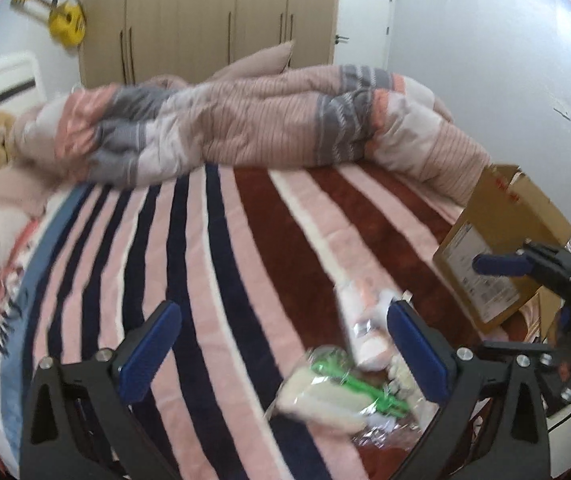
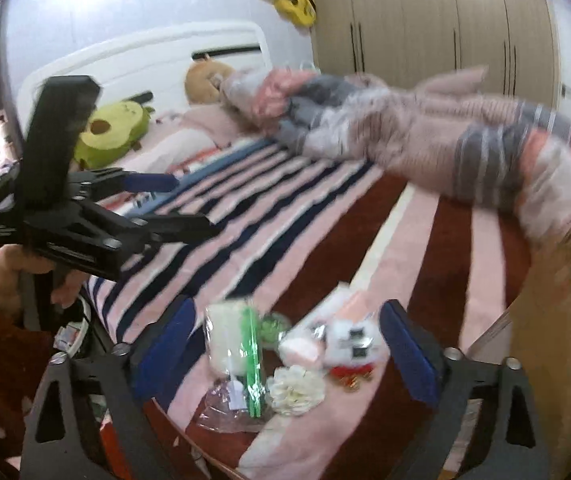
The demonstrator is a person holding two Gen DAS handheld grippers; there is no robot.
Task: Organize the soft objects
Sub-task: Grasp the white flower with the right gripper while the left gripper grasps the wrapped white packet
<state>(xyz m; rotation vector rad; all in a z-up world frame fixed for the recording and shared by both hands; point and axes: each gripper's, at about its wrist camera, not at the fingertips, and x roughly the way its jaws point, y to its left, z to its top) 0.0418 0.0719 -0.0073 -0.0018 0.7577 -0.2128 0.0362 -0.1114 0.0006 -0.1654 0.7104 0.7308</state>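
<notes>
Several small soft things lie in a pile near the bed's front edge: a clear bag with a cream item and green strip (image 2: 237,350) (image 1: 325,396), a white plush with red trim (image 2: 351,346), a pink soft piece (image 2: 299,350) (image 1: 369,344) and a cream flower-like piece (image 2: 295,390). My right gripper (image 2: 285,348) is open and empty, its jaws standing to either side of the pile. My left gripper (image 1: 283,354) is open and empty above the bedspread, just left of the pile. It also shows in the right wrist view (image 2: 187,202). The right gripper's blue finger (image 1: 499,265) shows in the left wrist view.
The striped bedspread (image 1: 213,264) covers the bed. A rumpled pink and grey quilt (image 1: 245,124) lies across the far side. A cardboard box (image 1: 501,240) stands at the right edge. A green avocado plush (image 2: 111,136) and a tan plush (image 2: 205,80) sit by the headboard.
</notes>
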